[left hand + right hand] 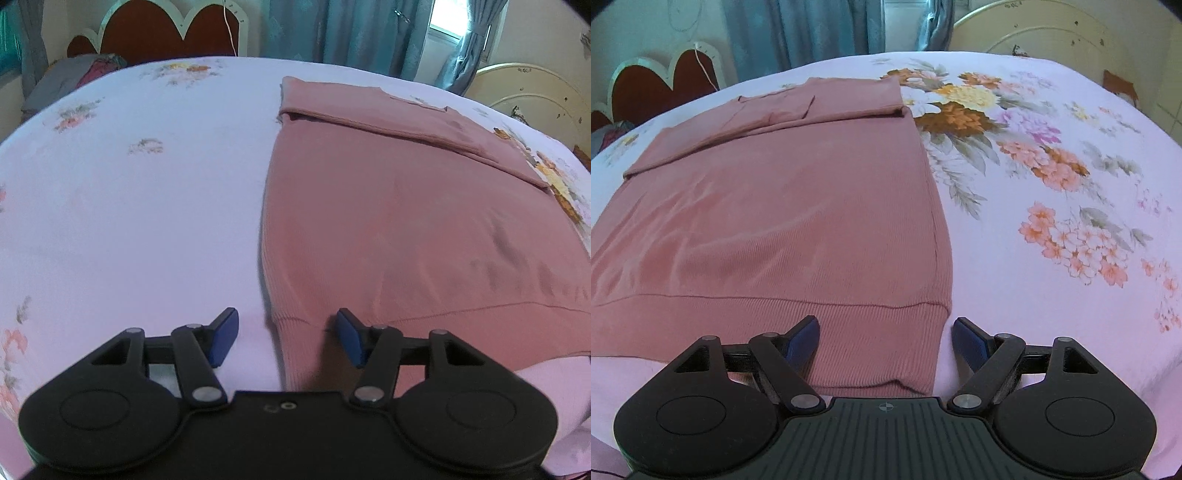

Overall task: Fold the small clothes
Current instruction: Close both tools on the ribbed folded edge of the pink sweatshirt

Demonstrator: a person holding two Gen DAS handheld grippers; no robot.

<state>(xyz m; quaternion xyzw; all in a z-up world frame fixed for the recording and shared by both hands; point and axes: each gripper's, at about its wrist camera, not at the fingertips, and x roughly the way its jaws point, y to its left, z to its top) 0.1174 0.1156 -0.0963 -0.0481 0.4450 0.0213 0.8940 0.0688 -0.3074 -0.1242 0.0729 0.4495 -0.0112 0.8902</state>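
A dusty-pink knit sweater [406,229] lies flat on the bed, its sleeves folded across the far end and its ribbed hem toward me. My left gripper [286,338] is open, its blue pads [223,341] astride the sweater's near left hem corner. In the right wrist view the sweater [798,221] fills the left half. My right gripper [884,341] is open, with its pads [967,343] on either side of the near right hem corner. Neither gripper holds the cloth.
The bed has a pale lilac floral sheet [129,206], with a large flower print [1015,140] right of the sweater. A red-and-white headboard [166,33], grey bedding [70,77], teal curtains [362,29] and a cream footboard [1052,29] stand beyond the bed.
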